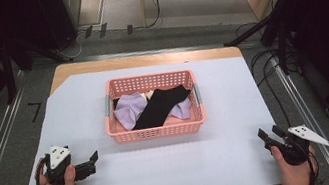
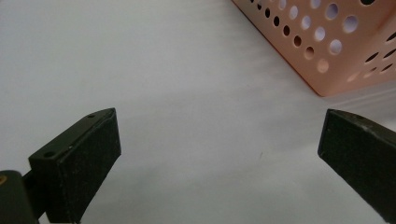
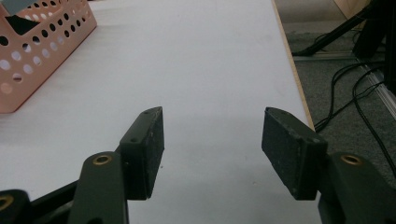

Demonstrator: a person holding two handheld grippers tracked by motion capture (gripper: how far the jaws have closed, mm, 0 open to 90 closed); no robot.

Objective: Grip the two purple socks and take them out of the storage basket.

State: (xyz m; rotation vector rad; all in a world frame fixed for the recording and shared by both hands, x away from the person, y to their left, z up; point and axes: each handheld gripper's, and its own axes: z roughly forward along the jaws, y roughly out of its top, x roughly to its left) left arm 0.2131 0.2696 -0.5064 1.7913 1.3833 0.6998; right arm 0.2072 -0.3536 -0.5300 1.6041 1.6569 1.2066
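White sheeting is seen spread over the wooden counter (image 1: 175, 167), with grey floor, black cables and pale wooden furniture beyond its far edge. Item one: a pink perforated basket (image 1: 158, 131), set at the middle of the counter toward its far side, fitted with grey handles at its two short ends. Contents: a black sock (image 1: 162, 106) laid diagonally across the basket, resting over lilac socks (image 1: 130, 110) that are bunched at the left, with more lilac showing at the right; a small pale item is glimpsed at the far wall and cannot be identified. Item two: the left tool (image 1: 93, 159), held in a hand at the near left of the counter, pointed to the right, well short of the basket; in the left gripper view its jaws are spread wide over bare sheeting, nothing between them, with a basket corner (image 2: 327, 51) at upper right. Item three: the right tool (image 1: 269, 134), held in a hand at the near right corner; in the right gripper view its jaws are likewise parted and empty, the basket (image 3: 37, 51) being seen off at upper left.
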